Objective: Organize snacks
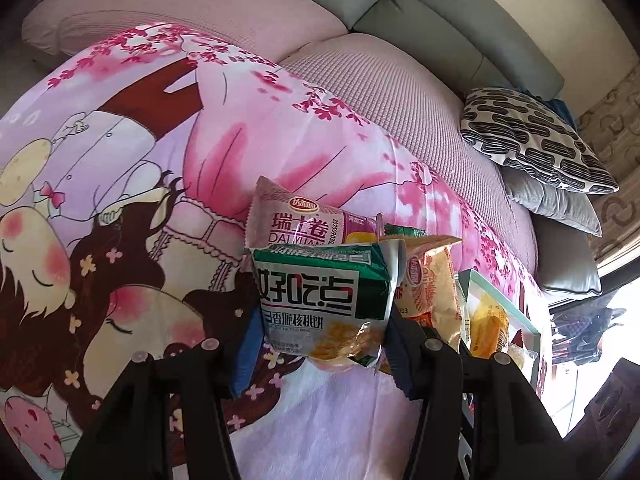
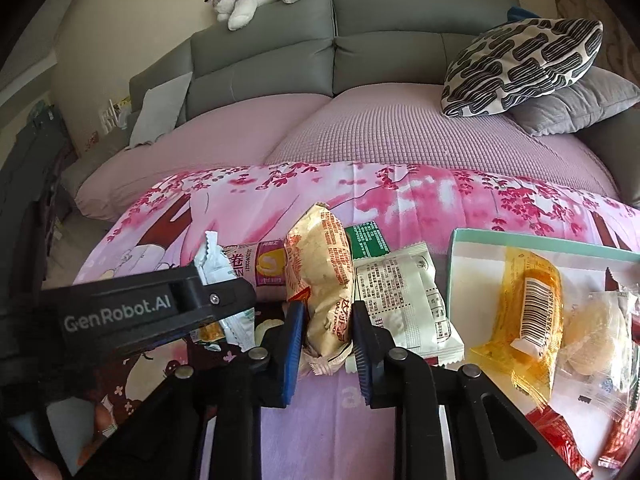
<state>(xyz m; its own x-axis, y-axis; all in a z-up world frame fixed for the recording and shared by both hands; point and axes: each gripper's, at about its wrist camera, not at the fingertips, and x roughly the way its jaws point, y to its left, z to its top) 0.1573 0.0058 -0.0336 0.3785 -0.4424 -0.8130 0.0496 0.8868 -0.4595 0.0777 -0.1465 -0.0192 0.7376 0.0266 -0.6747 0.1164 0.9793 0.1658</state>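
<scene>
1. On the pink cartoon-print blanket [image 2: 400, 196] covering the sofa, a cluster of snack packets lies just left of a teal-rimmed tray [image 2: 520, 242].
2. The left gripper [image 1: 320, 320] is closed on a green-and-white biscuit packet [image 1: 316, 296], both blue pads pressing its sides.
3. The right gripper [image 2: 326, 340] is clamped tight on a cream-and-orange snack packet [image 2: 324, 280], standing on edge between its pads.
4. A pink roll packet [image 1: 296, 220] lies behind the green one; a white packet [image 2: 404, 300] lies beside the right gripper.
5. The tray holds a yellow packet [image 2: 528, 308] and 1 clear-wrapped snack [image 2: 596, 328].
</scene>
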